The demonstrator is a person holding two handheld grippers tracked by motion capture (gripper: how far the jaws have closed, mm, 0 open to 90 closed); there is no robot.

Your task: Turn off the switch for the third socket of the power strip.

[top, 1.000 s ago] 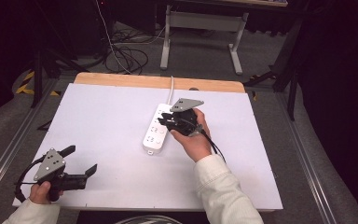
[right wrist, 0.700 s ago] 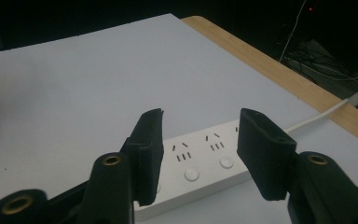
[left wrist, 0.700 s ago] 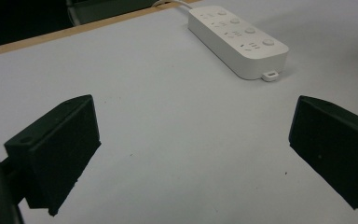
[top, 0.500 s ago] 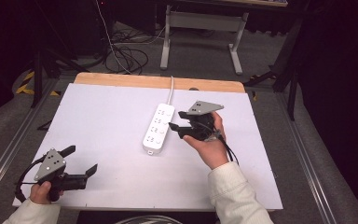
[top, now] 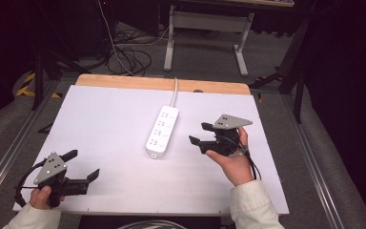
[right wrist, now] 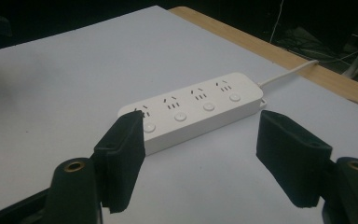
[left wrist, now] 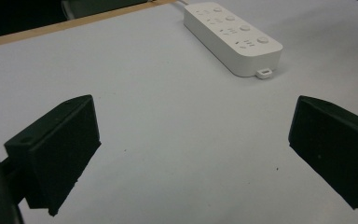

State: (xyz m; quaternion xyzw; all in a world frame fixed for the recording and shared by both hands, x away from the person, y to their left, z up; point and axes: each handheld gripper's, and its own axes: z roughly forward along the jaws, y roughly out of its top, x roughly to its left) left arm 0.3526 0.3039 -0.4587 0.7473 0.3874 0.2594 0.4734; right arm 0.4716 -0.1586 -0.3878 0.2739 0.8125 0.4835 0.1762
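Observation:
A white power strip point(top: 162, 131) with several sockets and round buttons lies in the middle of the white table point(top: 114, 119), its cord running off the far edge. It also appears as the power strip point(left wrist: 232, 35) and power strip point(right wrist: 193, 112) in the gripper views. My right gripper point(top: 200, 133) hovers to the right of the strip, open, jaws empty and pointing toward it. My left gripper point(top: 81, 164) rests near the front left corner, open and empty, far from the strip.
A wooden strip point(top: 162, 84) borders the table's far edge. Beyond it are a metal stand point(top: 205, 28) and loose cables point(top: 128, 57) on the floor. Dark rails run along both sides of the table.
My right gripper has pulled back from over the power strip, moving right and toward the front. The left gripper has stayed put.

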